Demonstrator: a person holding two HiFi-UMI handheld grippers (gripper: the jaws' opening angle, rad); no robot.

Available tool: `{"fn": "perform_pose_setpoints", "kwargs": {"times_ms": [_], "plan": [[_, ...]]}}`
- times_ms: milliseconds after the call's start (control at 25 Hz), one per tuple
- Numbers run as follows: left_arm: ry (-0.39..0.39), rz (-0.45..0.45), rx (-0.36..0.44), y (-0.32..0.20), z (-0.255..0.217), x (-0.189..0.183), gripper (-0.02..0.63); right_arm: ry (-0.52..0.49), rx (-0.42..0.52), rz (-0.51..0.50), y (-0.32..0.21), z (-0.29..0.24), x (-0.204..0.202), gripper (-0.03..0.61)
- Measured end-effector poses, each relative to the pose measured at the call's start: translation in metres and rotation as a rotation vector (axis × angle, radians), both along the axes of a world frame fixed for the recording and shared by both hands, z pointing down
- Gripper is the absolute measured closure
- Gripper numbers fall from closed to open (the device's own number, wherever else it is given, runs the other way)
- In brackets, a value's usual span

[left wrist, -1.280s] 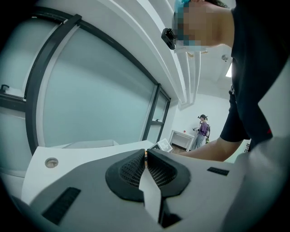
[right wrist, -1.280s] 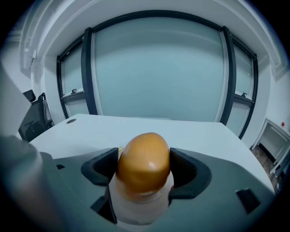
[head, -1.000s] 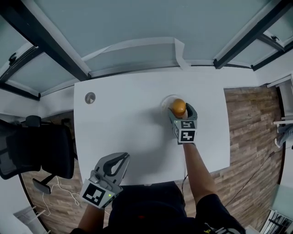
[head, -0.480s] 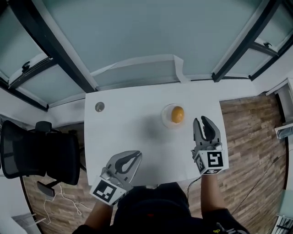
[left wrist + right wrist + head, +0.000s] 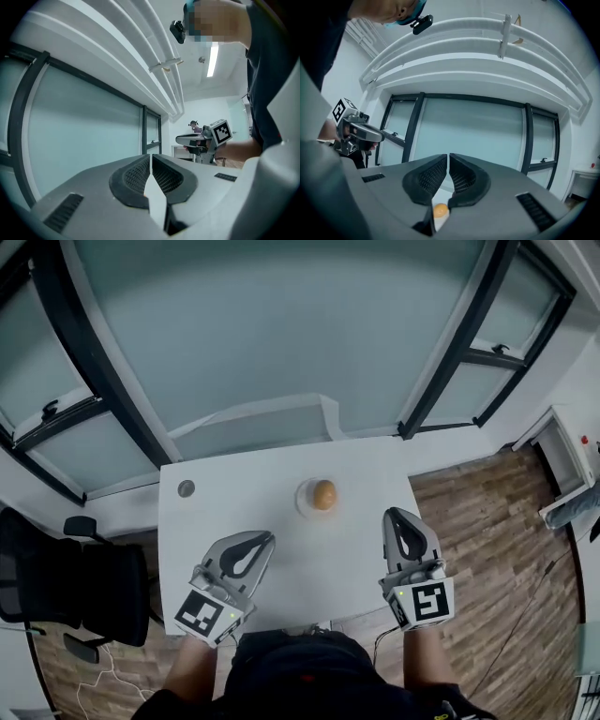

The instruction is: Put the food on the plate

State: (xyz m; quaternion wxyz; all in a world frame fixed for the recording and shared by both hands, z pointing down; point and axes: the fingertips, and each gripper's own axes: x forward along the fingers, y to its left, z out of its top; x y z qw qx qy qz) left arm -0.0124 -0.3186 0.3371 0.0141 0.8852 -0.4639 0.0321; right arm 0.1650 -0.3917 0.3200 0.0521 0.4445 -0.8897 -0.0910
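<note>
An orange round piece of food (image 5: 323, 493) rests on a small clear plate (image 5: 306, 505) at the far middle of the white table (image 5: 216, 521). My right gripper (image 5: 399, 517) is held near the table's front right edge, shut and empty, well short of the plate. In the right gripper view the food (image 5: 440, 210) shows far off through the gap under the closed jaws. My left gripper (image 5: 261, 538) is over the table's front left, shut with nothing in it. In the left gripper view its tips (image 5: 151, 156) meet, and the right gripper (image 5: 199, 139) is seen beyond.
A small round grey disc (image 5: 186, 488) is set into the table's far left corner. A black office chair (image 5: 70, 573) stands left of the table. Frosted glass panels with dark frames (image 5: 281, 334) rise behind it. Wooden floor (image 5: 497, 540) lies to the right.
The right gripper let go of the food on the plate, drew back to the table's front right and shut. The head camera tilted, so the table looks smaller and further off.
</note>
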Motion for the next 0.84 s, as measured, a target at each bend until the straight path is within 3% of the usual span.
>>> {"fn": "perform_pose_setpoints", "kwargs": {"times_ms": [240, 520, 840], "plan": [[0.036, 0.021, 0.056, 0.01, -0.025, 0.02, 0.579, -0.064, 0.024, -0.017, 0.027, -0.029, 0.018, 0.543], [0.041, 0.047, 0.045, 0.025, -0.023, 0.037, 0.578, -0.044, 0.021, -0.053, 0.044, -0.027, 0.013, 0.543], [0.041, 0.029, 0.036, 0.028, -0.019, 0.027, 0.578, -0.061, -0.007, -0.109, 0.047, -0.019, -0.006, 0.543]]}}
